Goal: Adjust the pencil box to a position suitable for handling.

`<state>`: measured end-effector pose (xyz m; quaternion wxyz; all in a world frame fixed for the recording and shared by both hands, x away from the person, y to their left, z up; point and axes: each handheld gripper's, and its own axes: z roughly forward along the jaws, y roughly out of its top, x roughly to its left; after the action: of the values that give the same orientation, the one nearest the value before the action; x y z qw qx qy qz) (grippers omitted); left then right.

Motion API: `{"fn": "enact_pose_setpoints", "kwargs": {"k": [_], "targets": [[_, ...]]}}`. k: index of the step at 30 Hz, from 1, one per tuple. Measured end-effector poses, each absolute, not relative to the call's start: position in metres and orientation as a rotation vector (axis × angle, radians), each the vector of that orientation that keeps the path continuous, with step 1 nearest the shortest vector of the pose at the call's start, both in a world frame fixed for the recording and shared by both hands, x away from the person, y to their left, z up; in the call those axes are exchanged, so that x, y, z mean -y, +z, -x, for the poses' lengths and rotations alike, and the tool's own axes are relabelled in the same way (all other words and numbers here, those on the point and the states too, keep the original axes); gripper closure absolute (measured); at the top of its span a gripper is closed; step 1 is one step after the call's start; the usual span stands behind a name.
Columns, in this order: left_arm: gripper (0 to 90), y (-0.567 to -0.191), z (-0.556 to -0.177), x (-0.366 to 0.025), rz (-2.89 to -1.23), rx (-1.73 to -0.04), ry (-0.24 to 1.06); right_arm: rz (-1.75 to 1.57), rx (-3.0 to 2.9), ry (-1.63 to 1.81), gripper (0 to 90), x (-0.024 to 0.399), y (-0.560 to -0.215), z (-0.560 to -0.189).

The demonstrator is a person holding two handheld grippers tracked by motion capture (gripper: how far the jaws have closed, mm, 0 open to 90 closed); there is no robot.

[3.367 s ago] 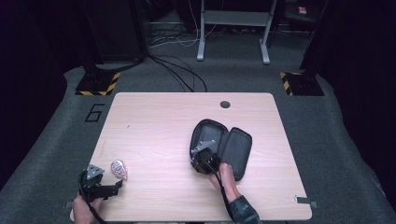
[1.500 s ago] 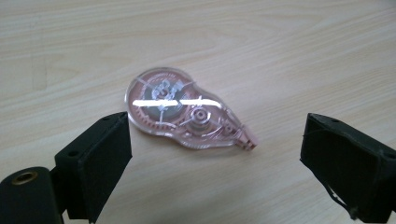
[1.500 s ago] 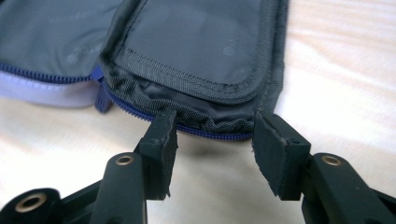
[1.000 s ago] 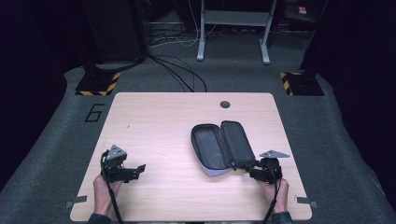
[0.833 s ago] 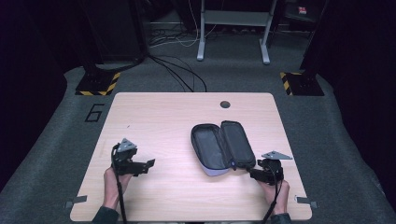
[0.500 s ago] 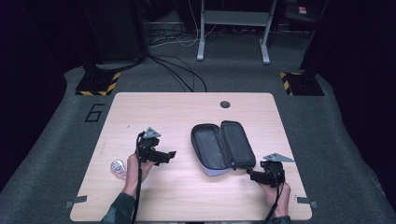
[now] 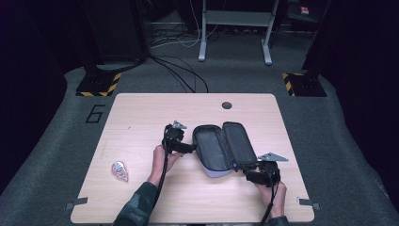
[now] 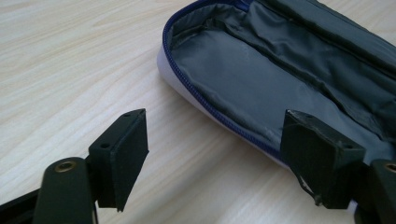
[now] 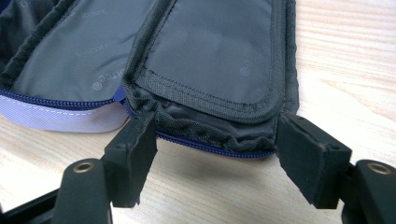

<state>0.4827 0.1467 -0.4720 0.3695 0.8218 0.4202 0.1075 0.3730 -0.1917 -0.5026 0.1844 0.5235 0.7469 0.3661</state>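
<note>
Open case (image 7: pixel 225 149) mid-worktop (image 7: pixel 141 117), left hand-held gripper (image 7: pixel 186 148) at its left rim, jaws apart and just closing, nothing between, right hand-held gripper (image 7: pixel 245 175) open astride the lid's near end.

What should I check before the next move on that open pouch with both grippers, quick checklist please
1. Pouch lies open on the table, both halves spread: ok.
2. Inside of the pouch's deep half, seen in the left gripper view: nothing in the part that shows: ok.
3. Left gripper has just been closing, its jaws straddle the pouch's near wall without pressing on it: not ok for a grip yet.
4. Right gripper jaws stand either side of the lid end; whether the pads press it: cannot tell.
5. Small pinkish object lies apart at the table's left front, clear of both hands: ok.
</note>
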Motion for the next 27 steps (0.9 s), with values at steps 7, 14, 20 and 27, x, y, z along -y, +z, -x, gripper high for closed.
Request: {"fn": "enact_pose_setpoints", "kwargs": {"k": [7, 14, 20, 27], "targets": [[51.5, -0.484, -0.494, -0.139, -2.109, -1.130, 0.242, -1.468, -2.098, 1.013, 30.8, 0.189, -0.502, -0.374], [73.9, -0.492, -0.493, -0.136, -2.106, -1.164, 0.208, -1.461, -2.083, 0.997, 33.5, 0.186, -0.501, -0.378], [81.0, -0.496, -0.484, -0.137, -2.122, -1.160, 0.228, -1.482, -2.071, 0.998, 34.9, 0.190, -0.500, -0.387], [81.2, -0.494, -0.465, -0.143, -2.098, -1.162, 0.215, -1.520, -2.075, 1.009, 34.7, 0.198, -0.501, -0.403]]}}
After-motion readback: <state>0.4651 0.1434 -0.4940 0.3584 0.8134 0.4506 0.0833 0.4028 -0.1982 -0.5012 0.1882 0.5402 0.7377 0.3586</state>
